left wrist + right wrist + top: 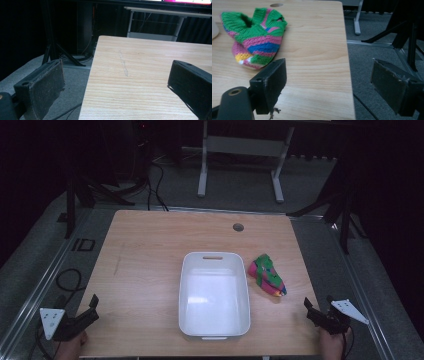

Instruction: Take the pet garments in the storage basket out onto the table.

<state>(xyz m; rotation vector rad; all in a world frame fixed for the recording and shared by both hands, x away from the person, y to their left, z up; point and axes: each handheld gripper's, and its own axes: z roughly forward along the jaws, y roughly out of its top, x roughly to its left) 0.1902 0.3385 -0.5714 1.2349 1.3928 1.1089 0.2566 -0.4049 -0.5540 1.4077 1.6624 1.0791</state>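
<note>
An empty white rectangular tub (214,326) stands in the middle of the wooden table (145,270). Just right of it lies a knitted sock (268,275) striped in green, pink, blue and yellow, which the right gripper view shows close ahead as the sock (254,37). My left gripper (92,307) rests open at the table's front left corner, and its jaws (115,87) straddle the table's left edge with nothing between them. At the front right corner my right gripper (316,309) is open, its jaws (329,85) straddling the right edge, short of the sock.
A round grommet hole (238,227) sits near the table's far edge. Grey carpet, cables (70,280) and black stand legs (85,190) surround the table, and a white desk frame (240,160) stands behind it. Bare wood lies left of the tub.
</note>
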